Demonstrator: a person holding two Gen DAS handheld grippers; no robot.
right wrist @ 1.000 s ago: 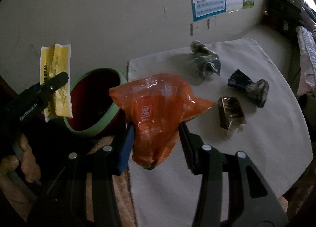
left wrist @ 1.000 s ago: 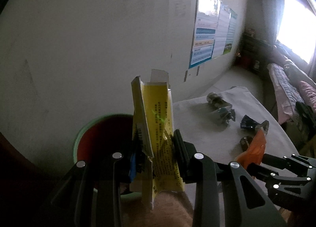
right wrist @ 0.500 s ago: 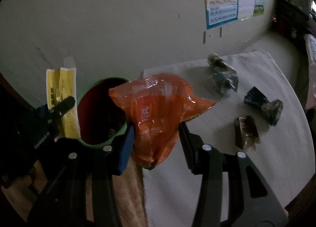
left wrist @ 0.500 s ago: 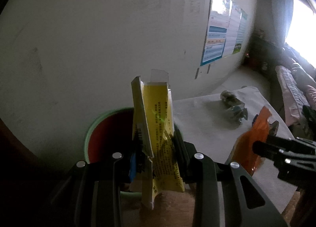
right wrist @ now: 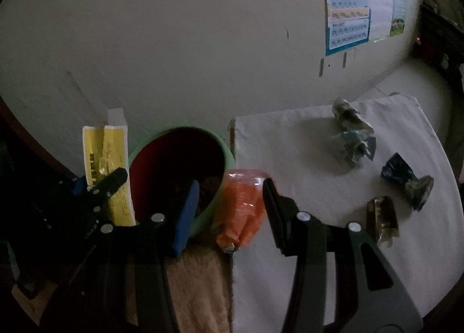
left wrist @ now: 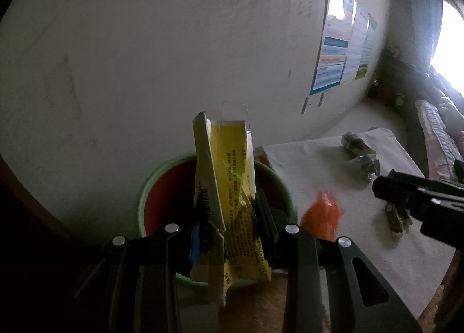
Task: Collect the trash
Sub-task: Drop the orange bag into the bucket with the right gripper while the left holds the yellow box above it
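My left gripper (left wrist: 229,217) is shut on a tall yellow wrapper (left wrist: 232,176), holding it upright over the near rim of a green bin with a red inside (left wrist: 145,196). In the right wrist view the left gripper (right wrist: 110,182) and the yellow wrapper (right wrist: 104,164) sit at the bin's (right wrist: 229,156) left side. My right gripper (right wrist: 231,183) is open just right of the bin. An orange plastic bag (right wrist: 240,211), blurred, lies below its fingers, outside the bin's rim, touching neither pad. In the left wrist view the orange bag (left wrist: 319,217) is well clear of the right gripper (left wrist: 385,191).
A white cloth (right wrist: 290,159) covers the table to the right of the bin. On it lie a crumpled silver wrapper (right wrist: 351,138), a blue wrapper (right wrist: 406,179) and a brown wrapper (right wrist: 381,217). A pale wall with posters (right wrist: 348,22) rises close behind. Bare brown tabletop (right wrist: 197,283) shows in front.
The orange bag has come out of the right gripper and dropped beside the bin. Both grippers have moved closer to the bin. The left still holds the yellow wrapper.
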